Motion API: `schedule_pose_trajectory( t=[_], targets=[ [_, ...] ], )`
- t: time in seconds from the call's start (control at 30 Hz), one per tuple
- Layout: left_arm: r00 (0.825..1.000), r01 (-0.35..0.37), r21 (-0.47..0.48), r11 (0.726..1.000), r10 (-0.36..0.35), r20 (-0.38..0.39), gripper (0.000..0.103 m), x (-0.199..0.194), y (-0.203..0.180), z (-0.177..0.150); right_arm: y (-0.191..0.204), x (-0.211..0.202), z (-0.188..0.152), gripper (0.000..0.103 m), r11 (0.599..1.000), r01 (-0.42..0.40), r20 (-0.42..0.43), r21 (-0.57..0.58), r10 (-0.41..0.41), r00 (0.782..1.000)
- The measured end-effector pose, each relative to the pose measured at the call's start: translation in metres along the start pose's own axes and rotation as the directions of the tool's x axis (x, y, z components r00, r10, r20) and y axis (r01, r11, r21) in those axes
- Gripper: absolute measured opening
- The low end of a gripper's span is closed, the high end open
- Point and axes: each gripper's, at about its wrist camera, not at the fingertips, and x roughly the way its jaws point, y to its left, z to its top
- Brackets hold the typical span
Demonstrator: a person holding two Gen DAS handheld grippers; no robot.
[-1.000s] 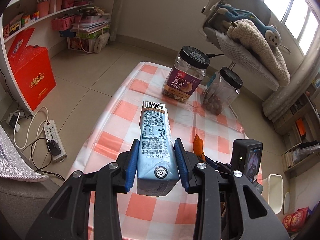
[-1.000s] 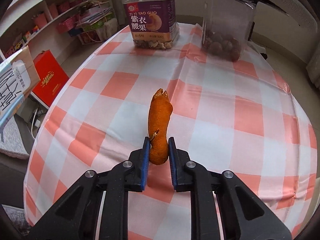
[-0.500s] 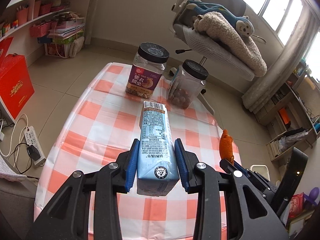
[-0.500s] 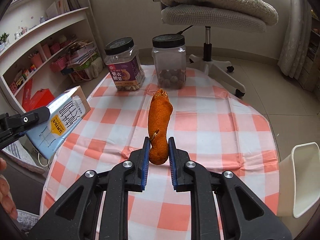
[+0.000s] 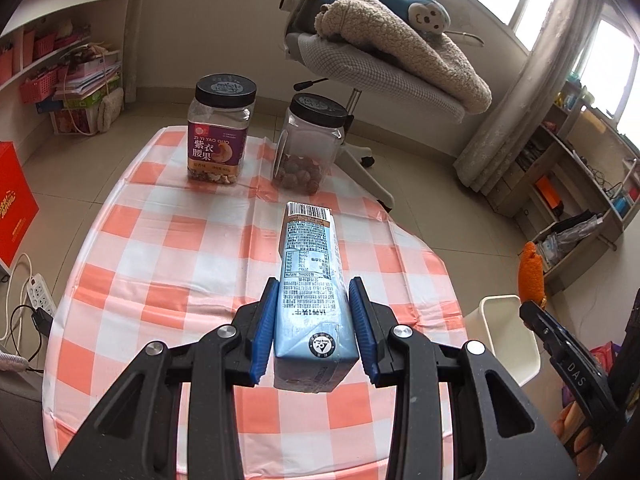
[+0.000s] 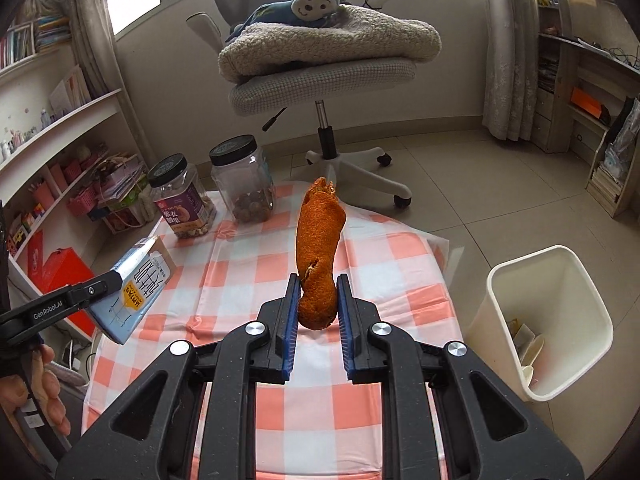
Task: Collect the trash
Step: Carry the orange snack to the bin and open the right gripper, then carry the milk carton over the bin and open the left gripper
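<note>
Carton [image 5: 310,280] lengthwise along left tool [image 5: 314,334]

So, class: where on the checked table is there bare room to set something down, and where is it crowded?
The checked table is bare from the two jars forward to its near edge. Only the far end is crowded, where the cashew jar and the clear nut jar stand side by side.

Bin [image 5: 506,336] partly hidden; contents [image 6: 528,340] unclear
</note>
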Motion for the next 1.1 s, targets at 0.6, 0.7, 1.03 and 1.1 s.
schedule_pose_trajectory(
  t=[0.6,0.7,1.03,1.1],
  targets=[
    [0.998,0.058,0.124,0.991,-0.053,-0.039,0.036,0.036,-0.092,-0.02,-0.18,-0.032,0.02,0.033,0.893,0.293,0.046,0.342,-0.328,0.944],
    [0.996,0.082,0.145,0.986,-0.077,-0.042,0.036,0.041,-0.109,-0.023,-0.192,-0.04,0.021,0.065,0.877,0.333,0.043,0.346,-0.369,0.928],
    [0.973,0.228,0.205,0.952,-0.212,-0.096,0.036,0.056,-0.195,-0.038,-0.222,-0.096,0.021,0.096,0.812,0.437,0.111,0.386,-0.512,0.852],
    [0.959,0.275,0.202,0.94,-0.253,-0.128,0.036,0.062,-0.22,-0.04,-0.23,-0.109,0.019,0.096,0.805,0.424,0.128,0.415,-0.513,0.848]
  ],
)
